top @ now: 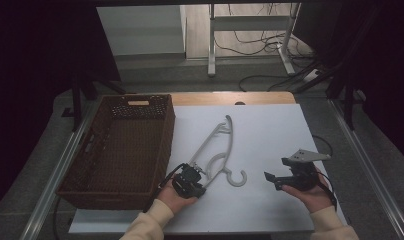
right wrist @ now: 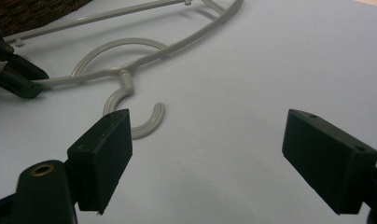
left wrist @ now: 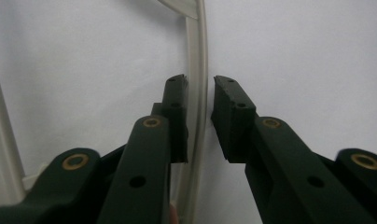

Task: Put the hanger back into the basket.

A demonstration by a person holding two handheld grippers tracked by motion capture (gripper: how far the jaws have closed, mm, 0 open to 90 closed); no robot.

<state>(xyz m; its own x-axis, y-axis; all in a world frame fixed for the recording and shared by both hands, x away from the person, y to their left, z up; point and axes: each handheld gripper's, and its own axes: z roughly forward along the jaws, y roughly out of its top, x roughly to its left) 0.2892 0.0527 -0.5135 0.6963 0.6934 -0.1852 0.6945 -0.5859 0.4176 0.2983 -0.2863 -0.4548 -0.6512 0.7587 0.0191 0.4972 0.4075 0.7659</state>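
Closest to us, along the near edge of the white table [top: 270, 125], our two hands come in, each holding a black gripper. We see our left gripper [top: 194, 176] near the middle of the near edge, just beside the basket's right wall, its tips at the near end of a white plastic hanger [top: 221, 150]. In the left gripper view its jaws stand on either side of one thin bar of the hanger [left wrist: 198, 93]: the left jaw presses against the bar, while a sliver of table shows between the bar and the right jaw, so we would call it nearly clenched around the bar, and we cannot tell whether the grip is firm. Our right gripper [top: 272, 178] hovers toward the near right corner, well apart from the hanger, and in its own view the jaws stand wide apart with nothing between them.

We find the hanger lying flat near the middle of the table, its long body running from the near end toward the far edge, its hook [right wrist: 137, 116] curling toward the near side between the two grippers. A brown wicker basket [top: 121, 150] sits along the left edge of the table.
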